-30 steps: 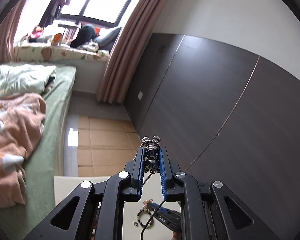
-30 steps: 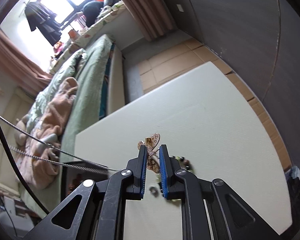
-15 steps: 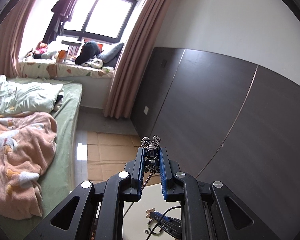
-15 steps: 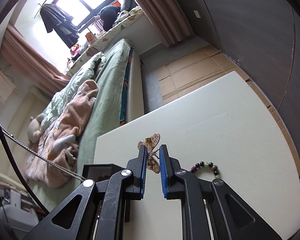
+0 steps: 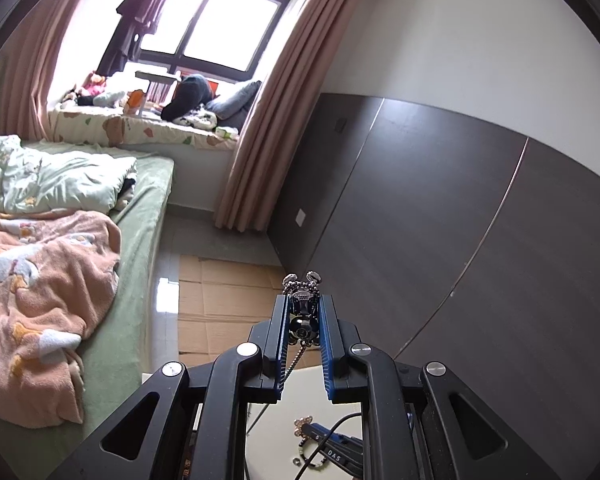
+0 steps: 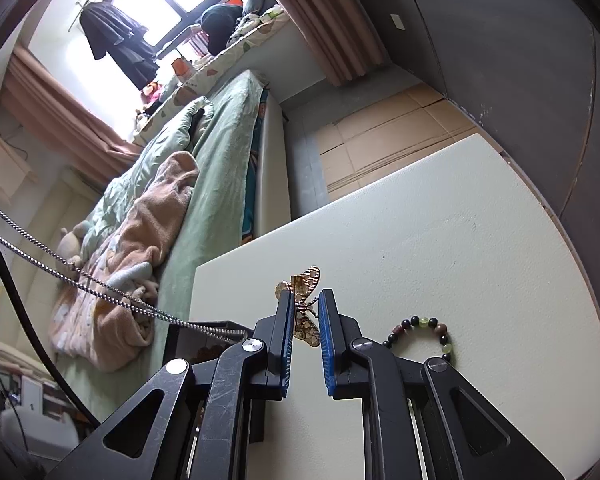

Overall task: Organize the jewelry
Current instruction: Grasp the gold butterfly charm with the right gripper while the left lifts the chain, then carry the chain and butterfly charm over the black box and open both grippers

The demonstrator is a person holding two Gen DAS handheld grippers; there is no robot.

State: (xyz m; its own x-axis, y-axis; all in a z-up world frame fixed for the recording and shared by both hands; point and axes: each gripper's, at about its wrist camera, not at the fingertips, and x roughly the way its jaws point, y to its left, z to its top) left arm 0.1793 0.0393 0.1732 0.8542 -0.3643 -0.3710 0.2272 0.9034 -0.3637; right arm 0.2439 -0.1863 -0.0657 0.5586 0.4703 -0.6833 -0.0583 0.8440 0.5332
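My left gripper (image 5: 303, 305) is shut on a dark silver pendant (image 5: 302, 307) whose ball chain (image 5: 291, 362) hangs down toward the white table (image 5: 340, 396); it is held high above the table. My right gripper (image 6: 305, 303) is shut on a gold butterfly ornament (image 6: 305, 305) just above the white table (image 6: 440, 240). The chain (image 6: 80, 278) crosses the right wrist view from the left and runs into a black jewelry box (image 6: 204, 340). A beaded bracelet (image 6: 424, 330) lies on the table right of the right gripper; it also shows in the left wrist view (image 5: 312, 454), beside a small ring (image 5: 295, 461).
A bed (image 5: 60, 240) with a pink blanket stands left of the table. Cardboard (image 5: 228, 300) covers the floor beyond the table. A dark panelled wall (image 5: 460, 240) runs along the right. A black cable (image 6: 16, 304) hangs at the left of the right wrist view.
My left gripper has risen and tilted up with the pendant. My right gripper has lifted the butterfly ornament and moved left, away from the bracelet, and the black box has come into view.
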